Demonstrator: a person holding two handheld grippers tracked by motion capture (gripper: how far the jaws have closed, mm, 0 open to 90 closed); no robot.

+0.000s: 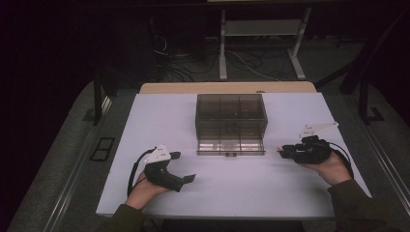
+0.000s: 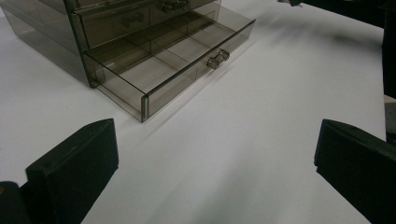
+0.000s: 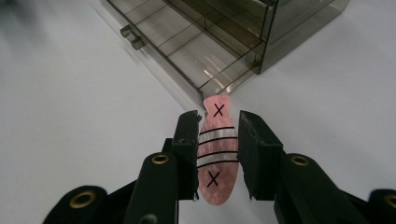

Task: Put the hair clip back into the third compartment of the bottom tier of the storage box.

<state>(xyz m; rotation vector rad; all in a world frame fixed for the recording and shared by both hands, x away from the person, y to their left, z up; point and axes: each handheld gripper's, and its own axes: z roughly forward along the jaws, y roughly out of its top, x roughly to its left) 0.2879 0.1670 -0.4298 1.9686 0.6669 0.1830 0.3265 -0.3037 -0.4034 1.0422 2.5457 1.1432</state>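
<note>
Around the work: worktop and room behind

White worktop (image 1: 159, 121) lit, with a pale wooden edge (image 1: 227, 87) along the far side. Beyond, on dark floor, a grey metal stand (image 1: 261, 29) on two upright legs, with loose cables (image 1: 193, 60) tangled at its foot. Left of the worktop, a black post (image 1: 98, 99) upright and a small dark rectangular frame (image 1: 102, 149) flat on grey carpet.
</note>
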